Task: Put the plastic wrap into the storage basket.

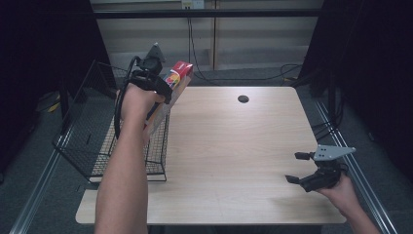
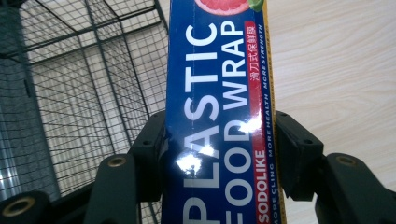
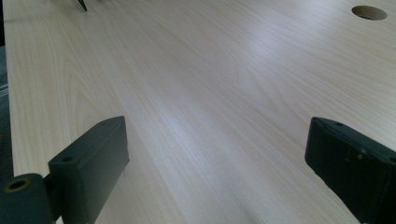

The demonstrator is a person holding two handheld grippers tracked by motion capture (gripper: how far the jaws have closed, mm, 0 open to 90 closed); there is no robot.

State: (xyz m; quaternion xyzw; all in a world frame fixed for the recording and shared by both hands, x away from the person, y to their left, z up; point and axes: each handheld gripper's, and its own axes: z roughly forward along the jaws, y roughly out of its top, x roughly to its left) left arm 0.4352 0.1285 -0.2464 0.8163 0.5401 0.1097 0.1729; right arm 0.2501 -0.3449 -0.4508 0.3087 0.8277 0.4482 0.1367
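Left tongs (image 2: 219, 154) clamp wrap box (image 2: 219, 93) above basket rim (image 1: 163, 124).

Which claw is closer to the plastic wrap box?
Left. The left claw is shut on the plastic wrap box, holding it up beside the wire basket. The right claw is open, far across the table near its right edge.

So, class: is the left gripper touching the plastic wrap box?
Touching. The left gripper view shows the left gripper with both jaws pressed flat against the sides of the box, no gap on either side.
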